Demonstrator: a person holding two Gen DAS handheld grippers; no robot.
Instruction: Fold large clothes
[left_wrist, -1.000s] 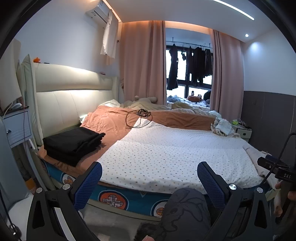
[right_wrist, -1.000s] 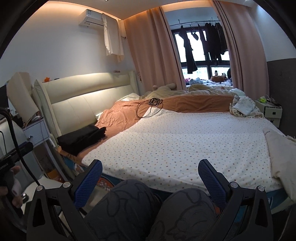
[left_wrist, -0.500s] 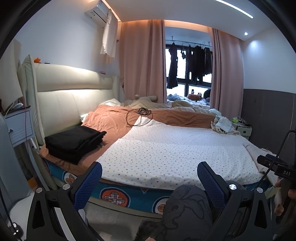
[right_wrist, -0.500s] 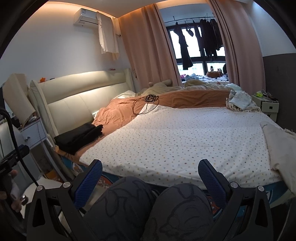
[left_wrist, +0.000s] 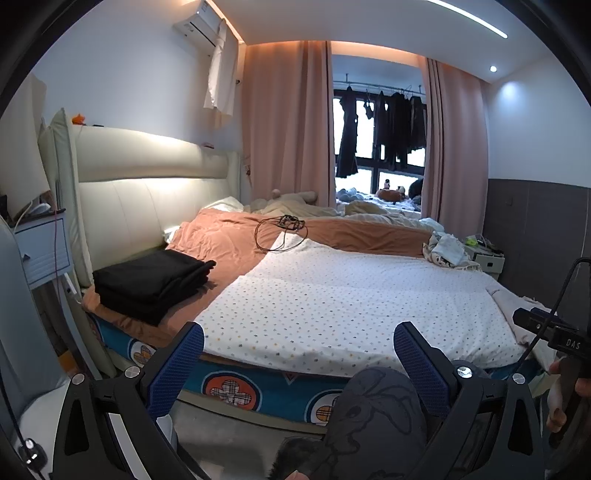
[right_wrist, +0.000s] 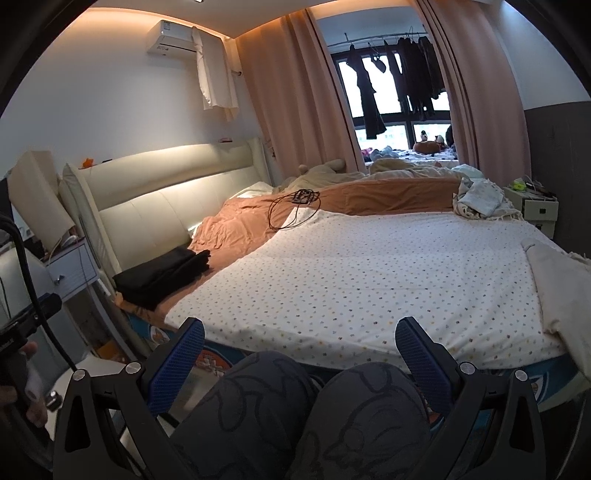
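Left tongs and right tongs gape wide, empty.

The room is dim and warm. A glowing strip under the headboard ledge and a cove above the curtains give orange light, and the window is blown out white behind dark hanging clothes. Both fisheye views bend straight lines strongly and fall to black at the corners. The polka-dot sheet looks soft and slightly noisy.

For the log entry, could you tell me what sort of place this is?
A home bedroom, most likely: a large bed with a padded headboard, curtains and clothes on a rail.
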